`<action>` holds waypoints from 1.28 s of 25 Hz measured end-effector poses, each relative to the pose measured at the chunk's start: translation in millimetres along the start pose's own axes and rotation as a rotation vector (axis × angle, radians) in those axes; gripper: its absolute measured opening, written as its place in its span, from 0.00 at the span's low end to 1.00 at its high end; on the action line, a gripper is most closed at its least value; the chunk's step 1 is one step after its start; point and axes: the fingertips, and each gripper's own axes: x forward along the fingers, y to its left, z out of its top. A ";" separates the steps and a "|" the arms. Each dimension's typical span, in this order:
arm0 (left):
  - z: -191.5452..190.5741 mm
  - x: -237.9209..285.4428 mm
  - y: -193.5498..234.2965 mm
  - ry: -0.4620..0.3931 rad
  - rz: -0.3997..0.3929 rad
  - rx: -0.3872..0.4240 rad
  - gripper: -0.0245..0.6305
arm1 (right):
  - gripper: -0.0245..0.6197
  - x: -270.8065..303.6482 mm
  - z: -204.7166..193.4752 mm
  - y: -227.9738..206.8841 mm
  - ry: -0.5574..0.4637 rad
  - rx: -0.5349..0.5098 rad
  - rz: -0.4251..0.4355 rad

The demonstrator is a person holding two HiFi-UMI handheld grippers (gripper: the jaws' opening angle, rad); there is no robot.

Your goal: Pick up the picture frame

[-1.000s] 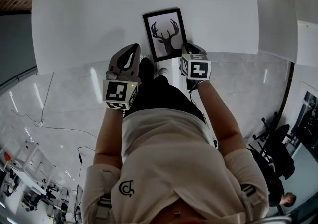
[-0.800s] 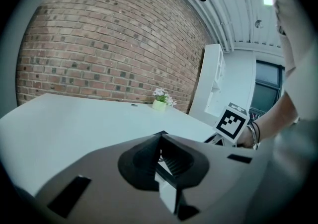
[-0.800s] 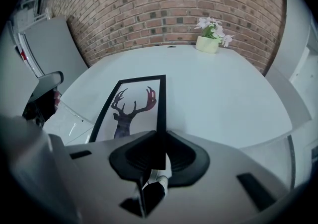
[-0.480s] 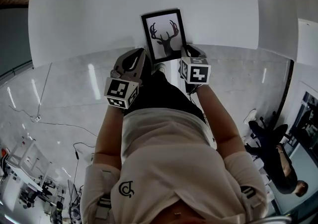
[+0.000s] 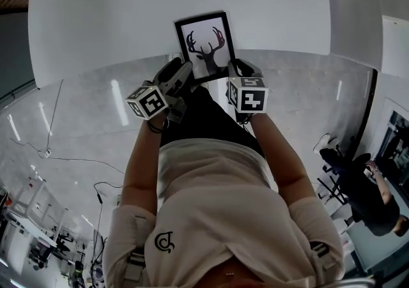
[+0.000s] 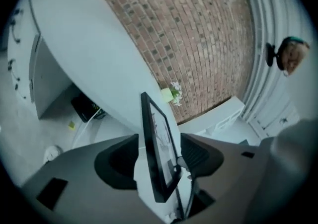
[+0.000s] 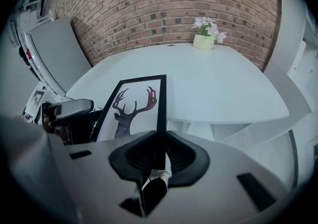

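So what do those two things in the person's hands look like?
Both are smooth grey shells ending in two black curved pads. The left gripper, its jaws opening with the picture frame between them, and the right gripper each carry a white cube with black square markers. The person wears a pale short-sleeved shirt.

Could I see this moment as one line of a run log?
right gripper: shut on picture frame | left gripper: jaws opening, frame edge between them | frame: at near edge of table
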 end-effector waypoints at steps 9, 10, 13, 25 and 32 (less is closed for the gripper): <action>-28.4 38.8 9.0 0.068 -0.097 -0.226 0.41 | 0.15 0.9 0.2 -0.6 0.002 -0.003 0.011; -28.9 40.5 8.3 0.069 -0.102 -0.239 0.39 | 0.15 0.6 0.3 -0.4 0.002 -0.004 0.012; -31.4 46.0 6.7 0.079 -0.109 -0.258 0.34 | 0.15 -0.1 1.0 -0.2 0.004 0.000 0.016; -36.2 50.6 -22.7 0.046 -0.217 -0.503 0.08 | 0.16 -0.2 2.6 -1.1 -0.040 0.028 0.030; -28.2 47.6 -27.1 0.049 -0.168 -0.307 0.07 | 0.18 -7.1 10.5 -4.6 -0.086 0.031 -0.007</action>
